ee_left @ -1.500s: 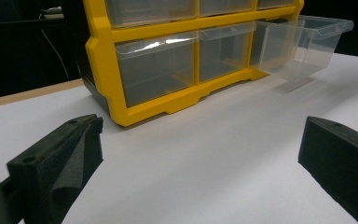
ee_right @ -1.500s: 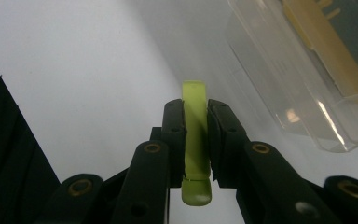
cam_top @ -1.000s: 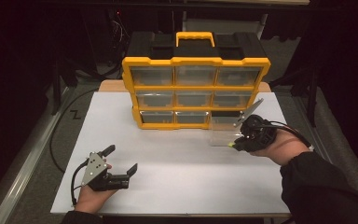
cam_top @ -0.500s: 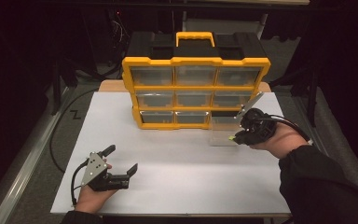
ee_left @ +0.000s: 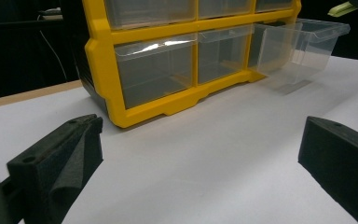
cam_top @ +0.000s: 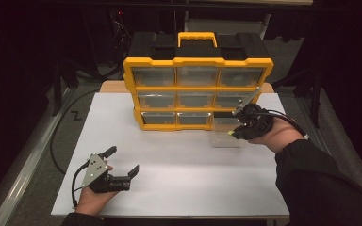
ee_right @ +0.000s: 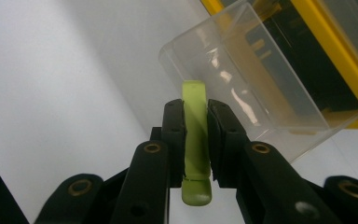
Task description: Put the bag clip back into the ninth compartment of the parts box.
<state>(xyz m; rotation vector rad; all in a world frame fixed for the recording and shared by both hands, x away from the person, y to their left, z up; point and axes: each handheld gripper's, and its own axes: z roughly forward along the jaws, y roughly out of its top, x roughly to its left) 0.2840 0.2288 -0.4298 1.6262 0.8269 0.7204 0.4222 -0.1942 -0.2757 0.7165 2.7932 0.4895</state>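
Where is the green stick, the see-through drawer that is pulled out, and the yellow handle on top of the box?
green stick (ee_right: 196, 140), right gripper view, on its middle between the pads.
see-through drawer (ee_left: 303, 44), left gripper view, on its side wall.
yellow handle (cam_top: 197, 35), high view, on its top bar.

Lab-like workbench, white tabletop (cam_top: 169, 155), yellow parts organizer (cam_top: 195, 82), trailing cables (cam_top: 59, 141)

There was one yellow organizer cabinet (cam_top: 195, 80) on the desk (cam_top: 169, 179), with nine drawer slots in three rows of three: eight clear drawers sat in place and one clear drawer (cam_top: 226, 134) was pulled out. Two tongs were about, the left tongs (cam_top: 122, 162) and the right tongs (cam_top: 235, 134). One small green piece (ee_right: 196, 140) was there too.
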